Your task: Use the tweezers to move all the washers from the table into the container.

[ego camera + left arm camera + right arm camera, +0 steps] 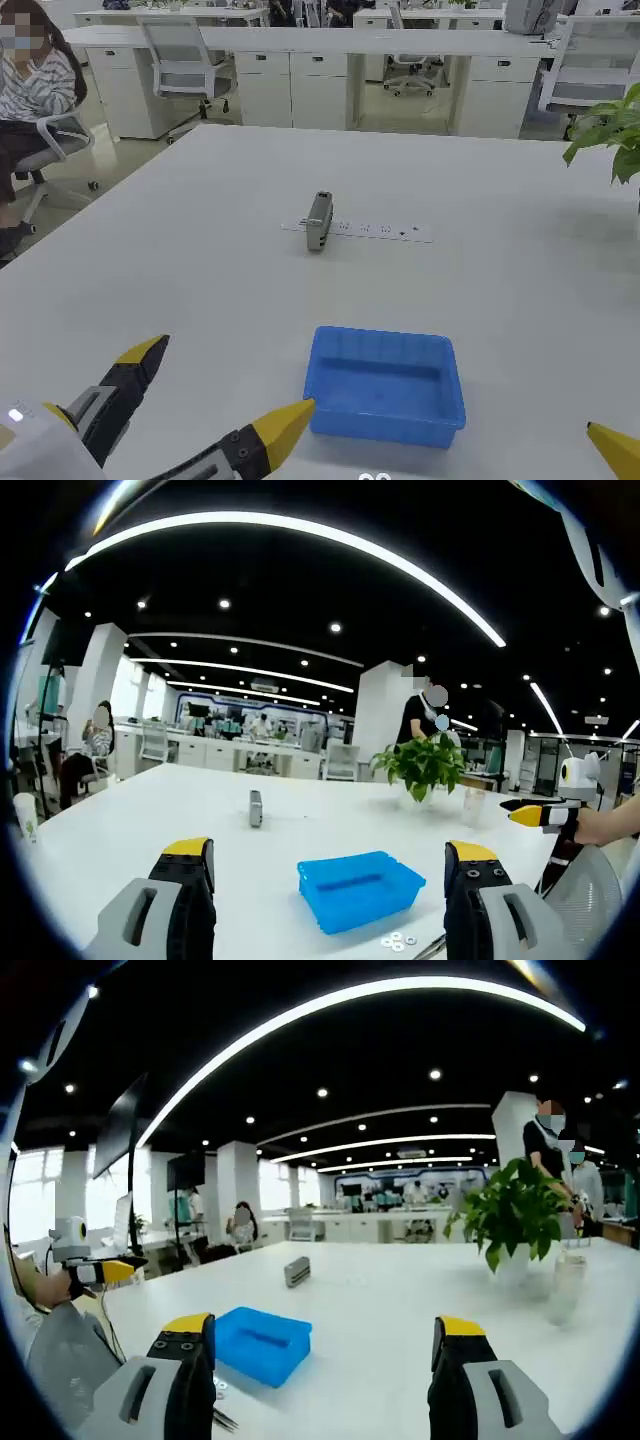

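Seemingly nothing done: small silver washers (398, 941) lie beside the empty blue plastic container (385, 385); left claw (328, 850) and right claw (323, 1324) released.

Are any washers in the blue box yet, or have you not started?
Nothing looks done: the blue container looks empty. Nothing is in hand: the left hand-held gripper and right hand-held gripper are open and empty. Left to do: pick up the tweezers and move the washers lying beside the container.
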A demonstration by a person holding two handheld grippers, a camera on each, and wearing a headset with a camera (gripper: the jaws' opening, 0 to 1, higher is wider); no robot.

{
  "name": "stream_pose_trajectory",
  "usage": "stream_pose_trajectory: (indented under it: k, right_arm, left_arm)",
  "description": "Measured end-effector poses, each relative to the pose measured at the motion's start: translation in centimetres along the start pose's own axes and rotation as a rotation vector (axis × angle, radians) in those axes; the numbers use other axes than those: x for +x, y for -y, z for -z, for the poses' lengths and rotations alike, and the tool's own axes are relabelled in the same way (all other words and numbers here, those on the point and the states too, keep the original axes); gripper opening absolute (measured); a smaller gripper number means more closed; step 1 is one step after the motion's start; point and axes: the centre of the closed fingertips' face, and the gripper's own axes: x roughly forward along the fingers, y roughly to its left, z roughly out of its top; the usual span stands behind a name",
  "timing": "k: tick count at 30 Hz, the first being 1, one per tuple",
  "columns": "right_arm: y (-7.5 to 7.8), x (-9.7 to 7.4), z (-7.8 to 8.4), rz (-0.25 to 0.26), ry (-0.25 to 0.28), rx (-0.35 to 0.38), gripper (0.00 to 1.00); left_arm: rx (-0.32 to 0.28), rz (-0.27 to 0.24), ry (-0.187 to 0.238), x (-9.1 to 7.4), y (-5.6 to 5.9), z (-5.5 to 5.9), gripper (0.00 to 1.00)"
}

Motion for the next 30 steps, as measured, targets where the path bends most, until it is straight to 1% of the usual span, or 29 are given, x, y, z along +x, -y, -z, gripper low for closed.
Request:
stream_pose_trajectory:
  k: [14,20,26,30]
  right_arm:
    - [-0.3,0.1,-0.1,-0.001,-0.002,-0.011,0.86]
    - [-0.6,0.1,-0.2,-0.010,-0.002,-0.024,0.87]
    - [-0.8,0.2,-0.2,-0.018,-0.007,-0.035,0.87]
    - [-1.2,0.4,0.1,-0.028,-0.026,-0.057,0.86]
  left_arm:
    - [-0.001,0.007,-0.007,0.1,0.1,0.1,0.97]
    - [0.005,0.003,-0.011,0.1,0.0,0.2,0.97]
    - [0.009,-0.002,-0.016,0.1,-0.1,0.3,0.97]
    - [0.017,-0.005,-0.027,0.1,-0.2,0.4,0.97]
